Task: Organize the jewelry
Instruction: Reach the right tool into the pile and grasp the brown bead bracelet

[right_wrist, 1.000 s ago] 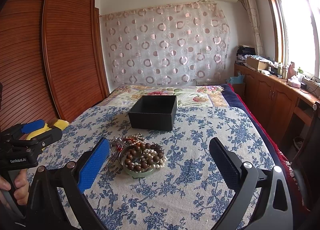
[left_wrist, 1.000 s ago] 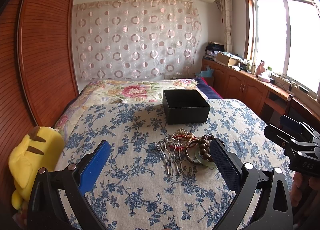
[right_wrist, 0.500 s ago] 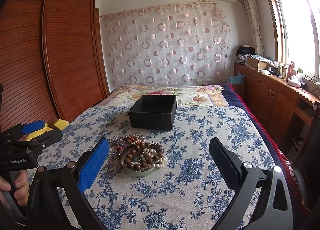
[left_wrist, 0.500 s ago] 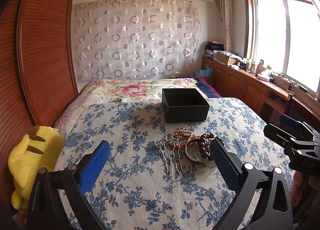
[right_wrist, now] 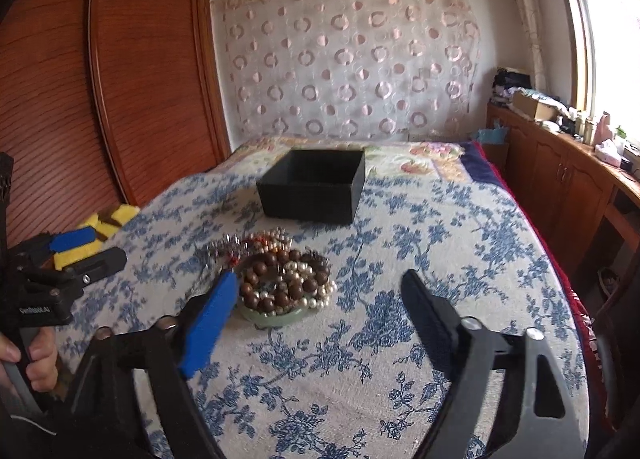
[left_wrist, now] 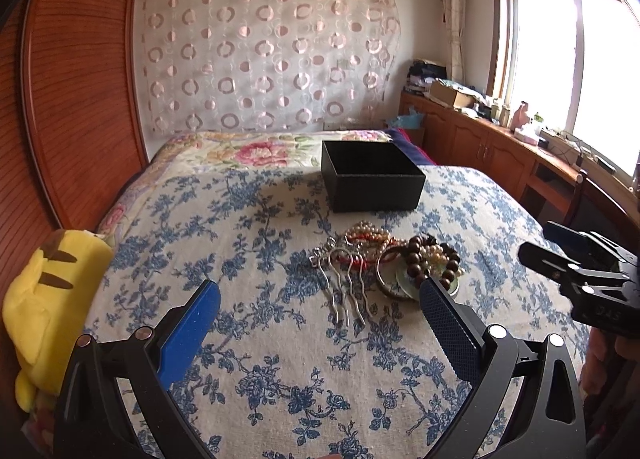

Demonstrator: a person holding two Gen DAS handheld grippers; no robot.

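Since the black box (right_wrist: 316, 187) sits open just beyond the jewelry pile (right_wrist: 280, 279) on the bedspread (right_wrist: 440, 259), we hold both grippers spread and empty, the right gripper (right_wrist: 316, 295) apparently nearest the beads, though its view blurs.

We carry 2 black angular grippers. Our left gripper (left_wrist: 320, 295) has 1 smooth blue pad and 1 dark textured pad on its fingers (left_wrist: 188, 333), with silver screws on the black frame. Our right gripper (right_wrist: 316, 299) matches. Bare skin shows on our left hand (right_wrist: 34, 355).
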